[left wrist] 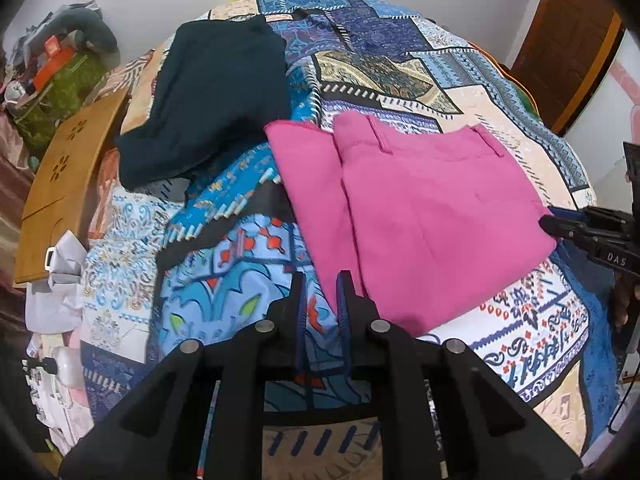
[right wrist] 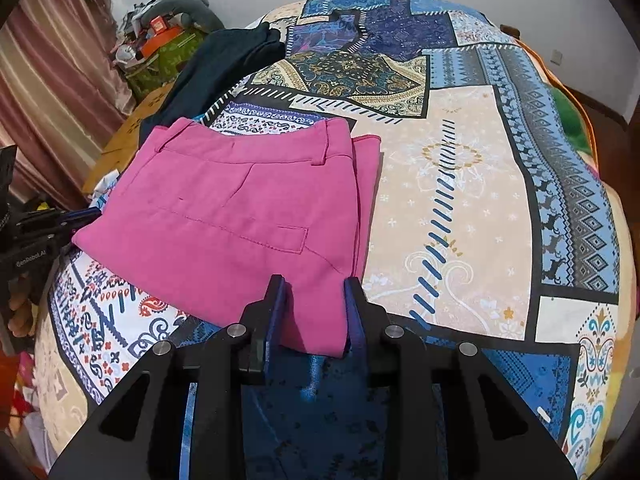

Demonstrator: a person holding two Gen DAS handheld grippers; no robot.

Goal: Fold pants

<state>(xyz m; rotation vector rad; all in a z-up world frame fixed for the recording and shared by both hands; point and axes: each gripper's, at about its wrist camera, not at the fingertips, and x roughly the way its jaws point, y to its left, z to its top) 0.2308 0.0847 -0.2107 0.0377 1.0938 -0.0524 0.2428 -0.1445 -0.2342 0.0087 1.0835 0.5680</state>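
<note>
The pink pants (left wrist: 424, 216) lie folded into a compact stack on the patterned bedspread (left wrist: 224, 248), waistband at the far side. In the right wrist view the pants (right wrist: 224, 224) lie just ahead. My left gripper (left wrist: 322, 280) is open and empty at the stack's near left edge, its fingers apart over the bedspread. My right gripper (right wrist: 314, 284) is open, with the near corner of the stack lying between its fingers; it also shows in the left wrist view (left wrist: 560, 222) at the stack's right edge. The left gripper shows in the right wrist view (right wrist: 80, 216) at the stack's left corner.
A dark folded garment (left wrist: 212, 96) lies on the bed beyond the pants. A wooden board (left wrist: 68, 184) leans at the bed's left side, with cluttered items (left wrist: 56, 72) and a curtain (right wrist: 44, 92) behind. A wooden door (left wrist: 568, 40) stands at the far right.
</note>
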